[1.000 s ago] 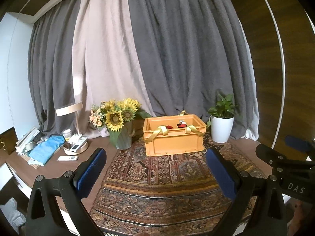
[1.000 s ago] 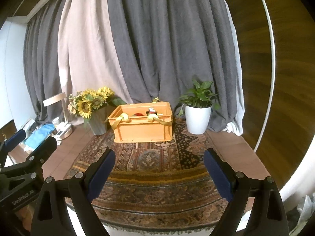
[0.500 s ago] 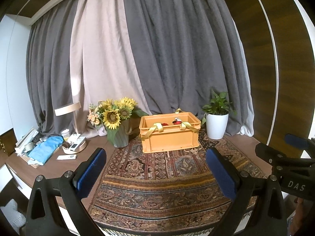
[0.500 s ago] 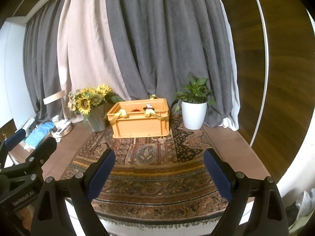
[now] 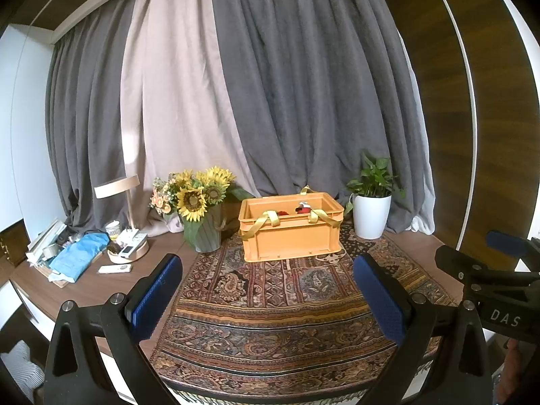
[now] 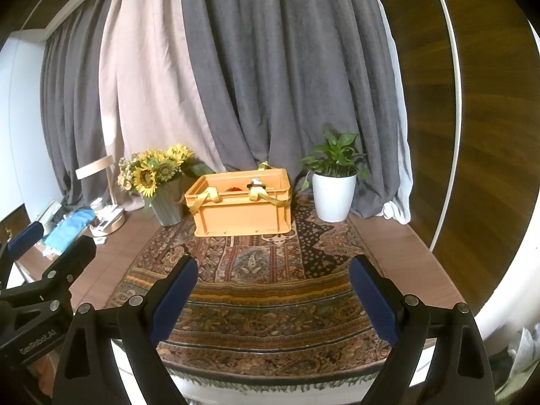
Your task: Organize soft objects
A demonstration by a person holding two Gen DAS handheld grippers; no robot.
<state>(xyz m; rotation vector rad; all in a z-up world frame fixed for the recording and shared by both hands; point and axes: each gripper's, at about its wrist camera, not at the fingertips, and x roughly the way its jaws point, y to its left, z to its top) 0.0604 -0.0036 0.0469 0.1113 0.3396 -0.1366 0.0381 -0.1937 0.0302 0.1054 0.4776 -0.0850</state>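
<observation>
An orange plastic crate [image 5: 291, 233] [image 6: 241, 206] stands at the far end of a patterned rug [image 5: 276, 303] [image 6: 256, 280], with yellow straps draped over its rim. Small red and white soft items [image 5: 302, 208] [image 6: 256, 184] peek out from inside it. My left gripper [image 5: 266, 290] hovers over the rug's near edge, well short of the crate, jaws wide and empty. My right gripper [image 6: 270, 288] hangs likewise, open and empty. Each gripper shows at the side of the other's view.
A vase of sunflowers [image 5: 199, 209] stands left of the crate and a white potted plant [image 5: 371, 212] right of it. A desk lamp [image 5: 118, 185], remotes and a blue cloth [image 5: 79, 258] crowd the table's left end. Grey and beige curtains hang behind.
Both views have pulled back a little from the crate, which looks smaller and farther. Both grippers stay wide apart and empty.
</observation>
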